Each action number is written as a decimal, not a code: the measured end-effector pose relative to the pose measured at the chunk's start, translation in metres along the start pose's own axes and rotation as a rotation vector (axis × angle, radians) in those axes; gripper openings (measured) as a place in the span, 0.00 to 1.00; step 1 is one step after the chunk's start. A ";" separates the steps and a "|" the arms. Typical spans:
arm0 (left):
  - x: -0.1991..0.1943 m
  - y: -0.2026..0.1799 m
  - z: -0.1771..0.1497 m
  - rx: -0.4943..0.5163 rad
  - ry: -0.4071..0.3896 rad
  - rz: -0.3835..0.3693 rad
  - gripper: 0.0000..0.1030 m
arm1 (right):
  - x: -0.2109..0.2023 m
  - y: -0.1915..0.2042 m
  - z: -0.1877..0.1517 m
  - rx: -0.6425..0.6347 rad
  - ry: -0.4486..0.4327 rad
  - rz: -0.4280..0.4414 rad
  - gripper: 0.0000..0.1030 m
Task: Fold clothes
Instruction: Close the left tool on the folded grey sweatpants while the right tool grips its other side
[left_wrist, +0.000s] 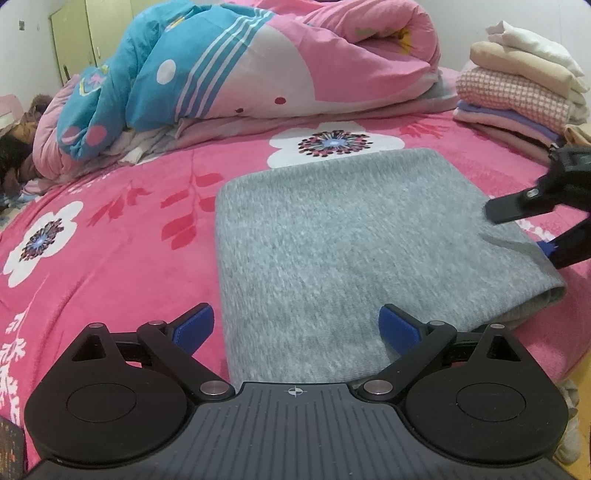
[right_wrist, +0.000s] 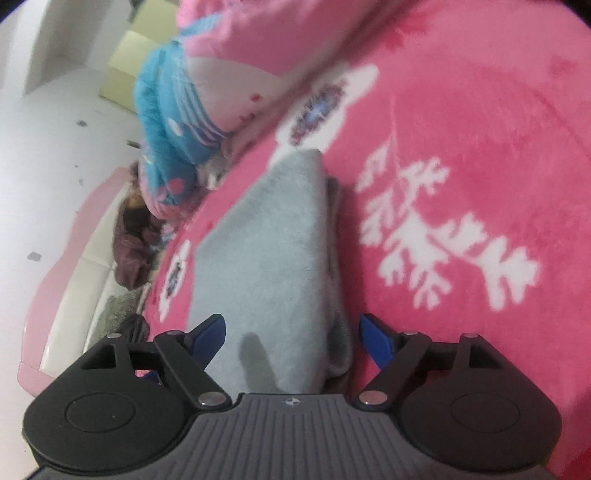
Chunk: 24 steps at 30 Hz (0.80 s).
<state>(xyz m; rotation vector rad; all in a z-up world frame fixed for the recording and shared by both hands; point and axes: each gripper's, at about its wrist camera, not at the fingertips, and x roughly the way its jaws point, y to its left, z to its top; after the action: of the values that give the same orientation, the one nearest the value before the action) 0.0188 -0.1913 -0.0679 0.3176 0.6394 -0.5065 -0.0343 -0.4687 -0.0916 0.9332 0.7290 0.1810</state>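
My left gripper (left_wrist: 297, 326) is level, jaws spread wide, fingers pointing to 12 o'clock. My right gripper (right_wrist: 293, 338) is rolled hard to one side, jaws also wide apart; from the left wrist camera it enters at 3 o'clock, fingertips (left_wrist: 496, 210) aimed toward 9.

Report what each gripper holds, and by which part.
Nothing is held. The left gripper and right gripper are both open over the folded grey garment.

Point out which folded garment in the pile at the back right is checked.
The pink-and-white checked garment, mid-stack in the pile: cream and white plain folds lie above it, purple and pink plain ones below.
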 end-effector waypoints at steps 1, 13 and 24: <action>0.000 0.001 0.000 0.000 0.000 -0.004 0.95 | 0.005 -0.003 0.004 0.017 0.017 0.001 0.81; 0.012 0.077 0.002 -0.322 -0.017 -0.293 0.96 | 0.020 -0.004 0.020 -0.006 0.140 0.067 0.84; 0.064 0.095 -0.001 -0.464 0.130 -0.527 0.99 | 0.050 0.002 0.040 -0.080 0.235 0.144 0.86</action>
<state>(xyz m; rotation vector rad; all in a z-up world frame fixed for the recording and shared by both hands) 0.1134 -0.1344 -0.0969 -0.2703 0.9500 -0.8215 0.0297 -0.4723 -0.0998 0.8966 0.8643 0.4489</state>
